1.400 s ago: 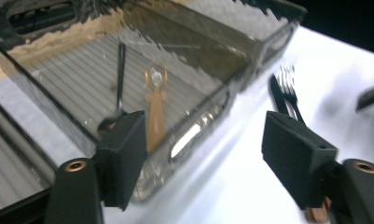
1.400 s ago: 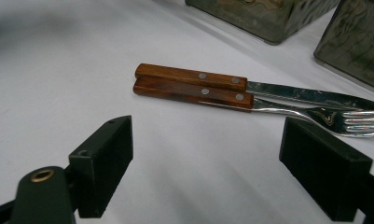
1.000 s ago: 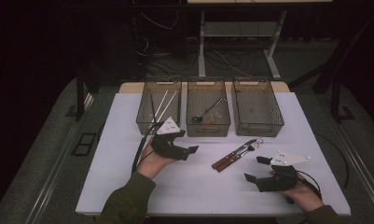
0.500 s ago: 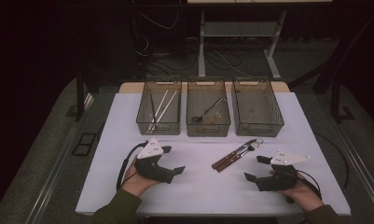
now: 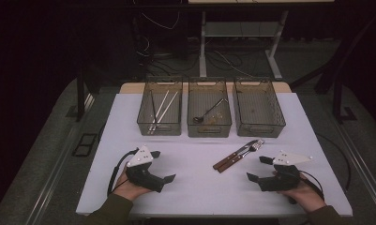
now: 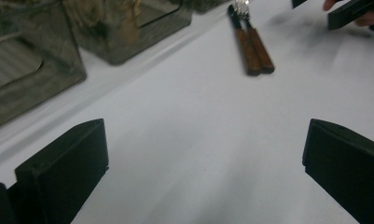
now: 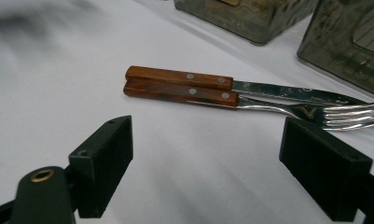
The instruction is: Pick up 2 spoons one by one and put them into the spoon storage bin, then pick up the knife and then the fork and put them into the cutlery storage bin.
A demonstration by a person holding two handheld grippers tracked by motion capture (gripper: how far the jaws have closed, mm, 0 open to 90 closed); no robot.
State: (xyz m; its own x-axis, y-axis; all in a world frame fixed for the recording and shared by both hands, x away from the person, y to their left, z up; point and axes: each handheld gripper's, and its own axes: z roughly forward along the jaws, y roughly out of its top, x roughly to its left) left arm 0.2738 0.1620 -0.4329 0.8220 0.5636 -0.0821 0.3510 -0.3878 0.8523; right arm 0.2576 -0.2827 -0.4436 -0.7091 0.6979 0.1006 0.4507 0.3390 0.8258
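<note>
White table (image 5: 199, 187), 3 grey bins along the far edge. Left bin (image 5: 160, 123) has chopsticks (image 5: 163, 108) plus a dark utensil. Middle bin (image 5: 209, 123) has a ladle (image 5: 209, 112). Right bin (image 5: 258, 123) looks bare apart from a few specks.

Knife (image 7: 250, 86) and fork (image 7: 268, 106), both wood-handled, lie side by side touching on the table, just in front of the gap between the middle and right bins. Handles point at the near side, blade and tines at the bins.

Right gripper (image 5: 260, 168) sits low at the near right, just beside the fork and knife, jaws spread wide, nothing between them. Its own view looks straight at the pair; the fork tines reach just past the right-hand jaw, not touching.

Left gripper (image 5: 161, 165) rests at the near left, well apart from the cutlery. Jaws have just been opening, now fully released, only bare table between them.
</note>
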